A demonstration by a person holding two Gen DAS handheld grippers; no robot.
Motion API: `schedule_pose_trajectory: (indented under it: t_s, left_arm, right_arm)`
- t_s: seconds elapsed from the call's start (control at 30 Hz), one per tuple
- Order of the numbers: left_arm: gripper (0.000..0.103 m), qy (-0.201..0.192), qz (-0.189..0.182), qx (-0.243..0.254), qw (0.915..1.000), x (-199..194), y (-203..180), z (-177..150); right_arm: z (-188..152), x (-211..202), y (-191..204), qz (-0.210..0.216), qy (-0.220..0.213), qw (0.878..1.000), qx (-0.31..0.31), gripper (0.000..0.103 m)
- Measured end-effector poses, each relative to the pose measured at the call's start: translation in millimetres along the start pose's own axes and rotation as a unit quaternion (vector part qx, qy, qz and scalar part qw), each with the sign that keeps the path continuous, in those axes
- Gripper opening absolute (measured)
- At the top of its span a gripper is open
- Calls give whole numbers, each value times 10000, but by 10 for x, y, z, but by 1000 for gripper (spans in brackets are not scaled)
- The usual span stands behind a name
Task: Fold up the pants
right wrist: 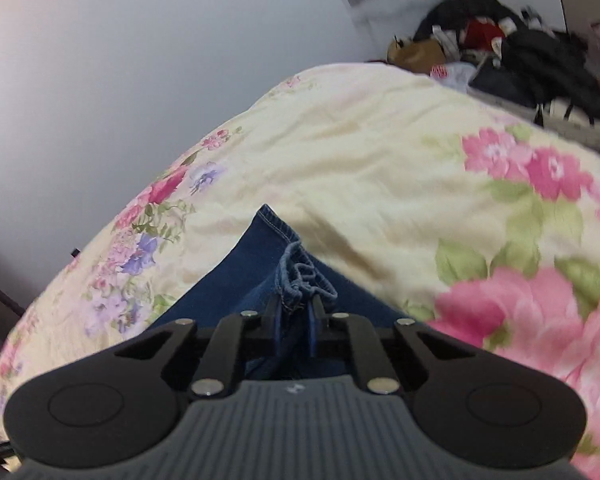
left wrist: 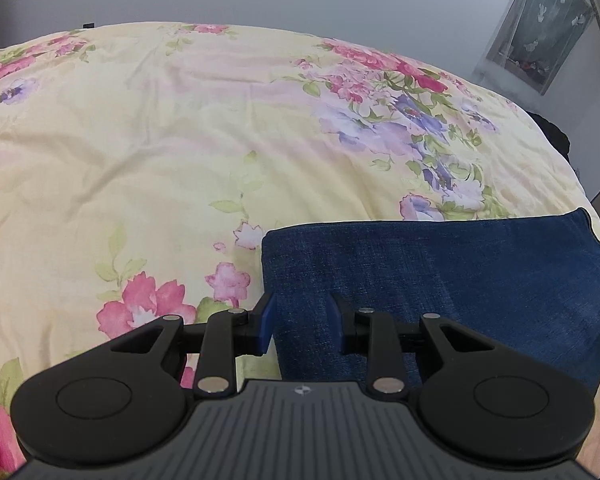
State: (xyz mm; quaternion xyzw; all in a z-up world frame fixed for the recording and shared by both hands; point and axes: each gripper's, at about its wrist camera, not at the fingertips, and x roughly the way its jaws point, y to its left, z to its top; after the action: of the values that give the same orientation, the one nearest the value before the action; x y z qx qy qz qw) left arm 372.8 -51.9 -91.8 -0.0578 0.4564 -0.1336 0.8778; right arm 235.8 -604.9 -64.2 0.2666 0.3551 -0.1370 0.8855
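Note:
The pants (left wrist: 440, 280) are dark blue denim, lying folded flat on a floral bedspread (left wrist: 160, 140) at the lower right of the left wrist view. My left gripper (left wrist: 302, 312) is open and empty, its jaws apart over the left edge of the folded denim. In the right wrist view my right gripper (right wrist: 296, 312) is shut on a bunched edge of the pants (right wrist: 260, 264), with gathered fabric sticking out between the fingers and a stitched hem pointing away over the bedspread (right wrist: 380, 160).
A grey wall stands behind the bed. A pile of dark clothes and bags (right wrist: 520, 52) lies past the bed's far side. A curtained window (left wrist: 540, 28) is at the upper right.

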Motion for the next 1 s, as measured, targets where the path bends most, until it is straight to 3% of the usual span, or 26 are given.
schedule_pose_trajectory:
  t_s: [0.07,0.13,0.23,0.33,0.43,0.57,0.67,0.8,0.9,1.0]
  left_arm:
    - [34,-16,21,-85,10000,40,-3,16]
    - [34,-41,25,-79,10000,71,-24,39]
    - [34,-142,31,106,9998,81,-64,104]
    - [31,-298,22,263,9992,55,-85,209]
    - [19,-233,-40,370,9990,119,-109,304]
    - [16,24,110,479,9988,403,-156,314]
    - [13,256,266,519,9980,655,-154,235]
    - [11,350,493,734,9955,748,-167,222]
    - [6,320,499,698,9958,566,-159,189]
    - [6,376,258,728,9963,258,-189,6]
  right_arm:
    - [-76,238,-152,-301,297,9990,134,6]
    - [-188,390,-294,-242,462,9982,286,6]
    - [-239,341,-342,-206,291,9992,187,10]
    - [-187,139,-277,-627,-47,9978,-213,25]
    - [-154,2,-118,-627,-235,9945,-800,19]
    - [-159,157,143,-547,-319,9849,-1613,13]
    - [-207,512,93,-885,28,9837,-1565,1]
    - [-254,704,-27,-1048,134,9838,-1449,1]
    - [-213,618,-30,-1160,151,9839,-1349,2]
    - [-272,353,78,-1056,-76,9818,-1579,4]
